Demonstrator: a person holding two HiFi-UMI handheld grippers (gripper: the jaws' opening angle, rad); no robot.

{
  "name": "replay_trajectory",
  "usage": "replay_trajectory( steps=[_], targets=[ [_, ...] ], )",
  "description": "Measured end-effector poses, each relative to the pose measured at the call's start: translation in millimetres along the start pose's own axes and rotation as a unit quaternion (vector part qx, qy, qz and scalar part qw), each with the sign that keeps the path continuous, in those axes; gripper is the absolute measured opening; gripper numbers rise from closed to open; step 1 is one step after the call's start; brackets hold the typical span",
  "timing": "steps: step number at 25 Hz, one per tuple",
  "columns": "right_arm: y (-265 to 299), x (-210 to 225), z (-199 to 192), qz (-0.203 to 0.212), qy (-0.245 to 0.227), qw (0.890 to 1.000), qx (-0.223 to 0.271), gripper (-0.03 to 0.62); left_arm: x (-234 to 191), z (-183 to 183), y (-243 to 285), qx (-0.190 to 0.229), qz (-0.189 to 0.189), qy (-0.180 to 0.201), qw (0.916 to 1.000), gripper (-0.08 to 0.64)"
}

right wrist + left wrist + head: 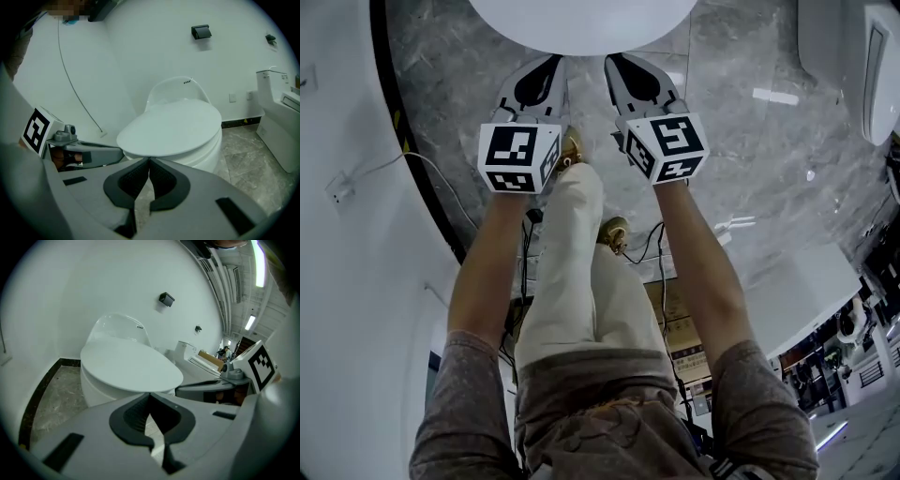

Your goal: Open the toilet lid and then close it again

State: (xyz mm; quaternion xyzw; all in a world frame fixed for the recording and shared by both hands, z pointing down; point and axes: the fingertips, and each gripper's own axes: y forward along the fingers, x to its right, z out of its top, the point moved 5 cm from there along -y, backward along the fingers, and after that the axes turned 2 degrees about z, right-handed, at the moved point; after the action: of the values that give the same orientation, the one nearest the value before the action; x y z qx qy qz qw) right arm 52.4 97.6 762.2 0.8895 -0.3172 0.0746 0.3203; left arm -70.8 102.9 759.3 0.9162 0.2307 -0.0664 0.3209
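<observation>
Toilet lid (171, 126): seen lowered flat on the bowl (206, 150), which is backed against the white wall (154, 42).
Left gripper (150, 397): jaws are drawn together, nothing is held; tips are kept near the lid's front edge.
Right gripper (149, 161): jaws are closed up, empty; it is held beside the left one.
Floor (750, 141): grey marbled tile is seen around the toilet.

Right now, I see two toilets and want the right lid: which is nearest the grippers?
The rounded toilet with its flat lid closed, just ahead of the right gripper. The boxy toilet stands off to the right.
</observation>
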Motion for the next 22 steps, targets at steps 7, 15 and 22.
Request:
replay_trajectory(
  steps=[7, 15, 22],
  targets=[
    [-31, -23, 55, -0.011, -0.012, 1.0, -0.019, 0.028, 11, 50, -34, 0.003, -0.016, -0.006, 0.9999, 0.009],
    [-63, -41, 148, -0.025, -0.011, 1.0, 0.011, 0.028, 23, 143, -66, 0.024, -0.022, -0.009, 0.9994, 0.009],
    [-76, -32, 251, -0.028, -0.018, 0.998, 0.044, 0.028, 28, 249, -74, 0.049, -0.011, -0.002, 0.9988, 0.009]
  ],
)
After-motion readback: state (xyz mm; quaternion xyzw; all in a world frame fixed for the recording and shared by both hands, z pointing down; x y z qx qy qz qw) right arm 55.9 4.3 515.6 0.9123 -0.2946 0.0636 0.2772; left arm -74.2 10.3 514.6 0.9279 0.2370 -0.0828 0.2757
